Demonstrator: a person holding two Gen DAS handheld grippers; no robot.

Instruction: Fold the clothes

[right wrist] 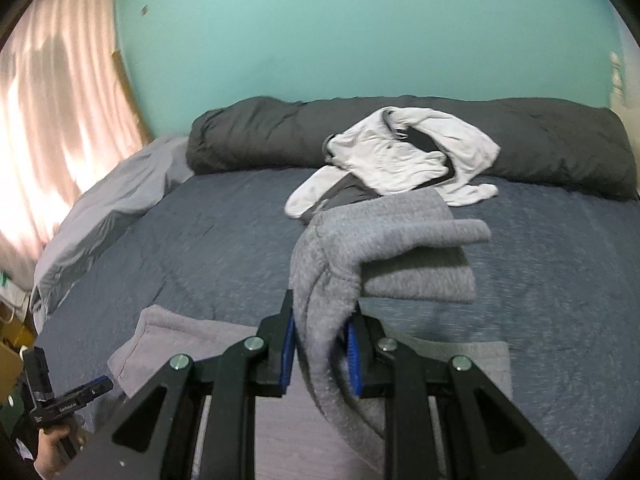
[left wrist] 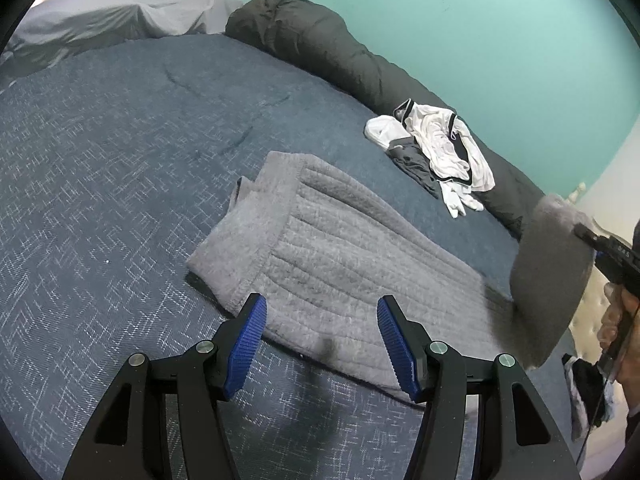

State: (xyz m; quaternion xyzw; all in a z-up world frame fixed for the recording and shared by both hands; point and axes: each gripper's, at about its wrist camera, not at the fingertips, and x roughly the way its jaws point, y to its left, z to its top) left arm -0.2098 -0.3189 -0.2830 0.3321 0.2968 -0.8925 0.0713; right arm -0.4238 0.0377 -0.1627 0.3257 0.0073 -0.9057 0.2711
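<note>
While the right gripper (right wrist: pixel 322 350) stays out of it by lifting one end, the grey fleece garment (left wrist: pixel 320 256) lies lengthwise on the bed (left wrist: pixel 100 184).

Clamped on a raised fold, the right claw holds fleece over the bed's near edge; the left gripper (left wrist: pixel 322 336), jaws apart and empty, hovers just before the garment's flat near hem, long axis running away rightward toward the unfolded white clothes (right wrist: pixel 400 156).

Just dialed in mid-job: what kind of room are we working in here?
Most likely a bedroom. The work surface is a bed with a blue cover, a grey pillow lies at its head, and a rolled dark duvet runs along the teal wall. A curtained window is beside the bed.
</note>
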